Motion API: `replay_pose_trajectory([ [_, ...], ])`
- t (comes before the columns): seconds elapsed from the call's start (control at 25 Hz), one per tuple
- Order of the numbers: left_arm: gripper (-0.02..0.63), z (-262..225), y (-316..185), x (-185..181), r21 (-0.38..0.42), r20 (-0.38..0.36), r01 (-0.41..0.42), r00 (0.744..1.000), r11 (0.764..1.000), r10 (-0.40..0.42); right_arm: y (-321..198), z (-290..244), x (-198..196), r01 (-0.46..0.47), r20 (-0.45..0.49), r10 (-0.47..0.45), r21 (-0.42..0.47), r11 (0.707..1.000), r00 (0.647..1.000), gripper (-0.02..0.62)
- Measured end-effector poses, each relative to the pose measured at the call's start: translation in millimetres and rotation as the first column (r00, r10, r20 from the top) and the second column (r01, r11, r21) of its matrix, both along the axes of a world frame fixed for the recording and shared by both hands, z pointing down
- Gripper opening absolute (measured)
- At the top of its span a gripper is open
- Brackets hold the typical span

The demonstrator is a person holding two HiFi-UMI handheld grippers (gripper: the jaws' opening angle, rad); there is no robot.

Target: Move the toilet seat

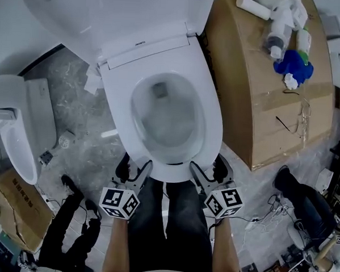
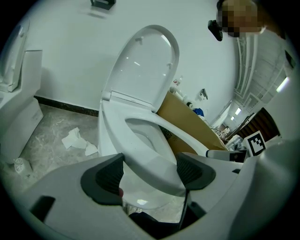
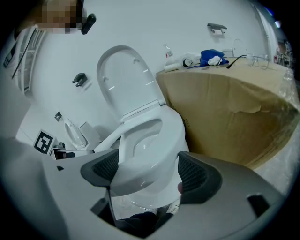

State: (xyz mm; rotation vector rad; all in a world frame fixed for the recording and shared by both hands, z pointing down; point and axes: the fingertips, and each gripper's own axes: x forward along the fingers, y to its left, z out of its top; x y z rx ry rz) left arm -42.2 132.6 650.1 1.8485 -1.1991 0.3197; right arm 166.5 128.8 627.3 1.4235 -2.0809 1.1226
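Observation:
A white toilet stands in the middle of the head view with its lid (image 1: 108,15) raised and its seat (image 1: 212,115) down around the bowl. Both grippers are at the seat's front rim. My left gripper (image 1: 135,166) is at the front left and my right gripper (image 1: 208,166) at the front right. In the left gripper view the jaws (image 2: 150,171) stand wide apart, with the seat's front edge (image 2: 150,145) lying between the dark pads. The right gripper view shows the same: wide jaws (image 3: 147,171) and the seat rim (image 3: 159,136) between them. The lid (image 3: 124,79) leans back against the wall.
A large cardboard box (image 1: 263,92) stands close to the toilet's right side, with bottles and a blue cloth (image 1: 294,64) on top. A second toilet (image 1: 16,136) is at the left. Crumpled paper (image 1: 93,80) lies on the grey floor. The person's dark trousers (image 1: 165,217) are below.

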Motion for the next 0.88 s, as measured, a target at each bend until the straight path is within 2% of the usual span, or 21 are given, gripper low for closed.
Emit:
replay_pose_trajectory([
  [0.52,0.367,-38.4,-14.8,-8.3,0.049,-0.040,0.070,0.997,0.996,-0.068,-18.0,-45.0,-4.8,-0.050,0.053,0.047,0.058,0.997,0.998,0.396],
  [0.88,0.350,-69.2,-26.9,-13.2,0.141,0.010,0.086,0.996,0.986,-0.088,-33.3,-73.2,-8.8,-0.090,0.104,0.080,0.104,0.990,0.991,0.396],
])
